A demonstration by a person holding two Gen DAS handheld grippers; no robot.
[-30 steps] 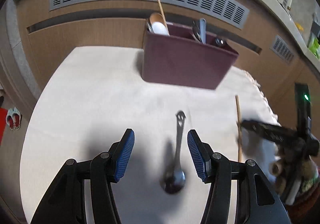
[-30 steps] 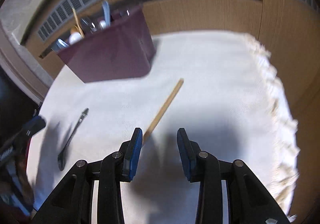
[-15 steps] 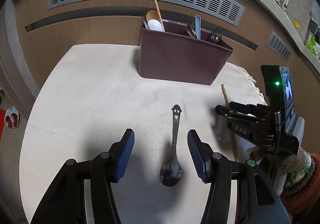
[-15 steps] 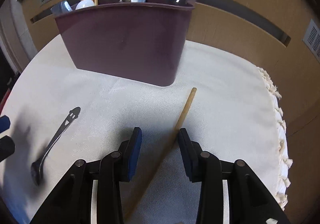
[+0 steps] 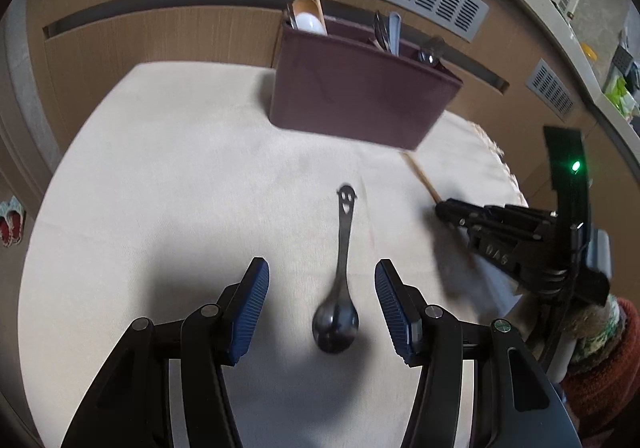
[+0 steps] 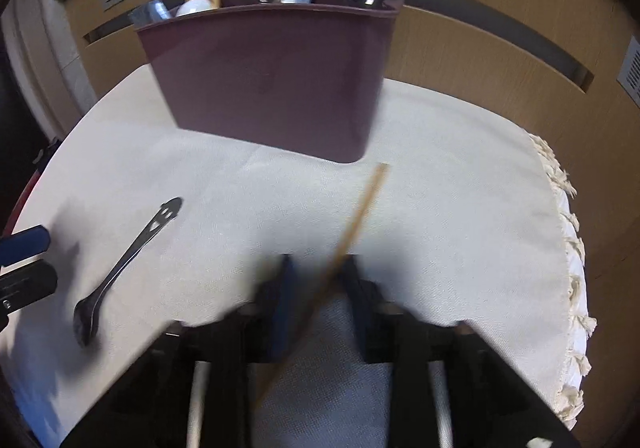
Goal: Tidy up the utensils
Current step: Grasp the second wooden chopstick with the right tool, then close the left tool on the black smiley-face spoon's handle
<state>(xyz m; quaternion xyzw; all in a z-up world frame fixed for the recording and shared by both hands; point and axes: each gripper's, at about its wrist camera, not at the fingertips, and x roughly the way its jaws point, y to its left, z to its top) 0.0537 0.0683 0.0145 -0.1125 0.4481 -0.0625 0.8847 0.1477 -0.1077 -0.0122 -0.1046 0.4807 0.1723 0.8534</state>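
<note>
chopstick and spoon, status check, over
Right gripper closing on chopstick. Left gripper open over spoon. Both still on cloth. Nothing blocking holder.

From where I'm sitting, the cloth-covered surface (image 5: 168, 168) is wide open on my left side, lots of room to swing through. The maroon caddy (image 5: 356, 100) blocks the far edge, handles poking out the top. The dark spoon (image 5: 340, 280) lies between my left gripper (image 5: 322, 308) pads, and the right gripper (image 5: 472, 216) crowds the right side, with a chopstick (image 6: 360, 208) slanting through it.
</note>
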